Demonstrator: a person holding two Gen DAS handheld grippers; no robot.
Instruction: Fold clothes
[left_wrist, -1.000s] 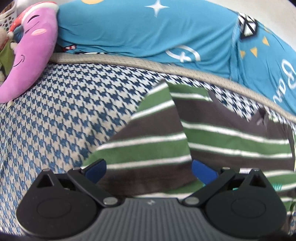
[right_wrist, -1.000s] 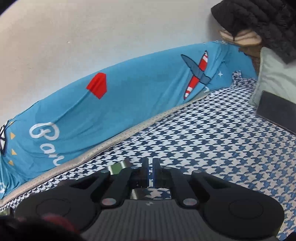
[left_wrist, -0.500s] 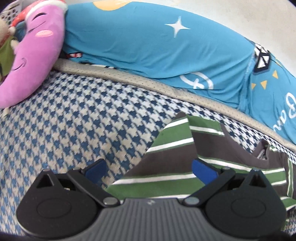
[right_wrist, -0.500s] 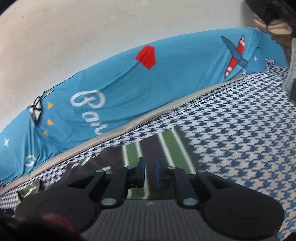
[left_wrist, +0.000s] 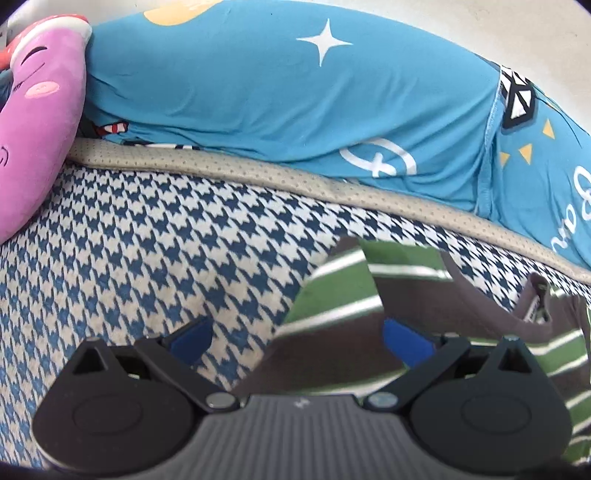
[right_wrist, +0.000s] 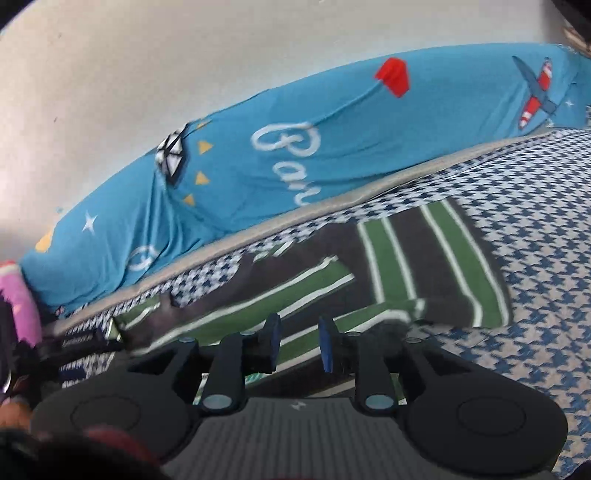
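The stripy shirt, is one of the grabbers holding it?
No. The left gripper is wide open and the right gripper is partly open; the striped shirt lies loose on the bed.

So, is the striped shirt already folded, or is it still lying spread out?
Partly folded. The striped shirt lies on the houndstooth cover with both sleeves turned inward, their stripes crossing the body's stripes.

Both grippers' jaws apart, empty
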